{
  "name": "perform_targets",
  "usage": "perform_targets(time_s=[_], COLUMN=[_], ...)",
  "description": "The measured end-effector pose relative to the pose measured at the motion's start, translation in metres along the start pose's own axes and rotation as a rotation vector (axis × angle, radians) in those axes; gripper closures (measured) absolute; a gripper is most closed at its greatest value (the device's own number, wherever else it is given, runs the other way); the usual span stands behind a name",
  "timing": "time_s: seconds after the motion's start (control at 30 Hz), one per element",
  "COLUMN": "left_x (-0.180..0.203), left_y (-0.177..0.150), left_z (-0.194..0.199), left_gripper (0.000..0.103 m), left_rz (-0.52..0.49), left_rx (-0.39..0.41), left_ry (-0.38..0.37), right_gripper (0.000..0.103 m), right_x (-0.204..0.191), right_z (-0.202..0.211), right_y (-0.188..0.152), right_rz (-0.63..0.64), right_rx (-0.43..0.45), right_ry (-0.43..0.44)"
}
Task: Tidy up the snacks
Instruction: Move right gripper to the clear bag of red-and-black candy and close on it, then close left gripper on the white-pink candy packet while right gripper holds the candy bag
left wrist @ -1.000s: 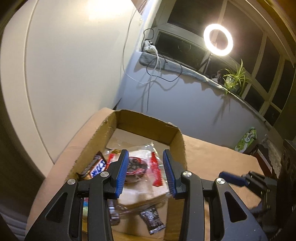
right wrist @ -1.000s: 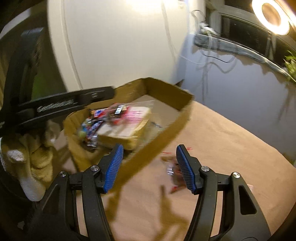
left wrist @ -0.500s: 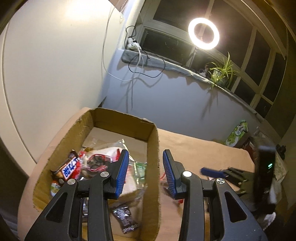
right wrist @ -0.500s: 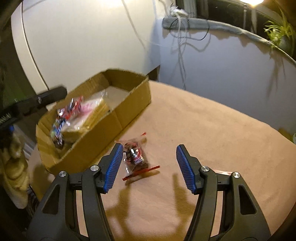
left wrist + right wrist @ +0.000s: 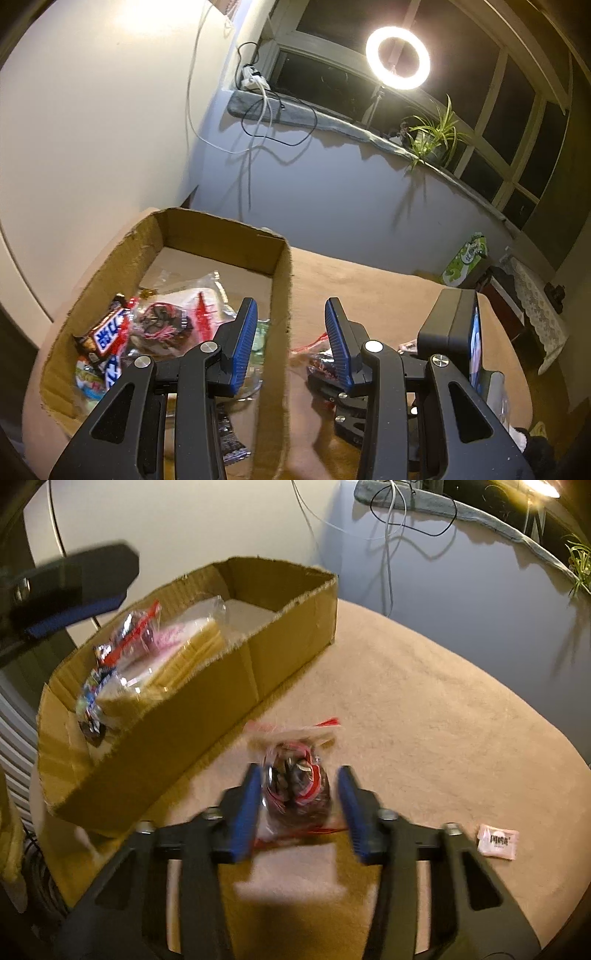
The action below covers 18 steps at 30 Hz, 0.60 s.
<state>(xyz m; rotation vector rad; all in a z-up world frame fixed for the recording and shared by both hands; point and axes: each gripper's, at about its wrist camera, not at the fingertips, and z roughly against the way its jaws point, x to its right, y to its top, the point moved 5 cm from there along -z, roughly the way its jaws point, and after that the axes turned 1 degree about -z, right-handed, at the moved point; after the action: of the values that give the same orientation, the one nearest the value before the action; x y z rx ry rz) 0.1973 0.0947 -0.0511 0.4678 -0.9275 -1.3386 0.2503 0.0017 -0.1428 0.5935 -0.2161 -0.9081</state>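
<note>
Straddling a clear bag of dark sweets (image 5: 295, 786) low in the middle of the right wrist view, my right gripper (image 5: 300, 808) has just been closing its jaws around it. The picture is blurred there, and I cannot tell whether the blue pads actually press on the plastic; slivers of gap seem to show on either side. The bag lies on the tan tablecloth (image 5: 424, 720), just beside the long near wall of the one cardboard box (image 5: 207, 686).

My left gripper (image 5: 290, 343) hangs over that box's right wall, jaws apart and empty, one finger over the inside and one over the cloth.

I count one box, open-topped and already holding a heap: a Snickers bar (image 5: 107, 332), a second clear bag of dark sweets (image 5: 162, 325) and a wrapped pale loaf (image 5: 184, 642), with a few smaller wrappers I cannot count. One small pink sachet (image 5: 496, 842) lies alone at lower right, well apart from the bag.

The box's far end, toward the upper middle, shows bare floor. The cloth to the right of the bag lies open out to its rounded edge.
</note>
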Motion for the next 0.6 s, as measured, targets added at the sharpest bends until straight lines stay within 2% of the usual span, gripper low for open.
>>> perform_targets(time_s=[0.2,0.37,0.6], left_x=[0.023,0.045,0.076], left_y=[-0.006,-0.012,-0.027], left_z=[-0.012,-0.023,-0.049], left_gripper=[0.066,0.066,0.066], left_rz=[-0.028,-0.056,-0.093], left_rx=[-0.031,-0.062,-0.134], left_ry=[-0.017,-0.037,-0.065], right_gripper=[0.069,0.069,0.069], right_x=[0.01,0.023,0.063], right_z=[0.009,0.027,0.053], right_y=[-0.013,-0.038,-0.074], right_rz=[-0.025,-0.031,-0.108], right_rx=[0.003,0.006,0.027], right_ry=[0.013,0.019,0.037])
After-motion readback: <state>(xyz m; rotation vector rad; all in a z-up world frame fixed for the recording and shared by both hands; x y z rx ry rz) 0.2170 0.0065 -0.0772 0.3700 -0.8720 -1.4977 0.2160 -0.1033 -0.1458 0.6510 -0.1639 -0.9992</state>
